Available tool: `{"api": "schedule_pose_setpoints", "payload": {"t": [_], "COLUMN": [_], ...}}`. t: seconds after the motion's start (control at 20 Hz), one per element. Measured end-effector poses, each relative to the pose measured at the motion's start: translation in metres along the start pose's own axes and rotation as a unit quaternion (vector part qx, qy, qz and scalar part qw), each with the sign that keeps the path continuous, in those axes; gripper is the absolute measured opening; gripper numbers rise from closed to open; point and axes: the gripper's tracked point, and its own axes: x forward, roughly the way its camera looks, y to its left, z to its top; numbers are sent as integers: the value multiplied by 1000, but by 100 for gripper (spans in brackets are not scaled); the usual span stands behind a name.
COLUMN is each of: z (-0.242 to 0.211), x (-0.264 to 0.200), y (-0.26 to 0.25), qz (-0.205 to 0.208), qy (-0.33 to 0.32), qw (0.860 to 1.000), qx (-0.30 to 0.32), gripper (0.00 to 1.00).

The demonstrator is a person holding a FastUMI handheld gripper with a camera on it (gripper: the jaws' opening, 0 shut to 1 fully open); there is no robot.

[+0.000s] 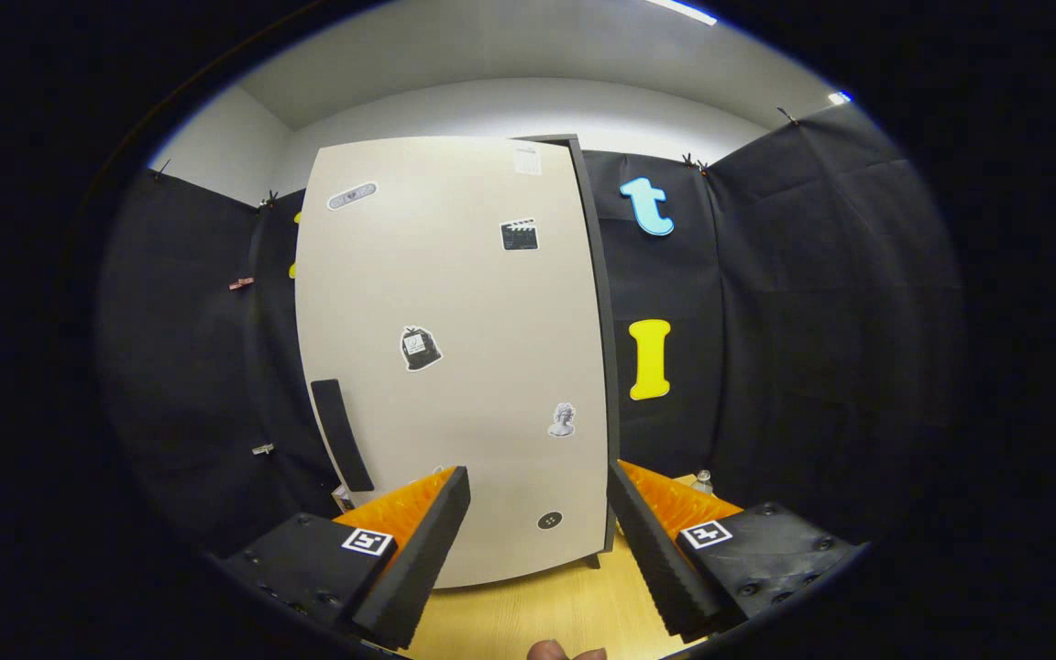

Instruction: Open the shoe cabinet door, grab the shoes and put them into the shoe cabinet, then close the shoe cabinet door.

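Observation:
The shoe cabinet (455, 357) stands upright just ahead of me on a wooden surface (537, 614). Its pale door is shut and carries several stickers. A dark vertical handle (341, 434) sits on the door's left side, beyond my left finger. My gripper (537, 522) is open, its two fingers spread wide with nothing between them, aimed at the lower part of the door.
Black cloth walls surround the cabinet on both sides. A small bottle-like object (702, 478) stands behind the right finger, right of the cabinet. A fingertip of a person's hand (565, 652) shows on the wood below the fingers.

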Motion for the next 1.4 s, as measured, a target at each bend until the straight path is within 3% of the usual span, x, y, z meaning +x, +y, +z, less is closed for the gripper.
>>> {"api": "schedule_pose_setpoints", "payload": {"t": [0.8,1.4], "z": [4,10], "x": [-14,-20], "y": [-35,-41], "qz": [-33,-18], "qy": [-10,-18], "qw": [999,1000], "qx": [14,17], "gripper": [98,98]}}
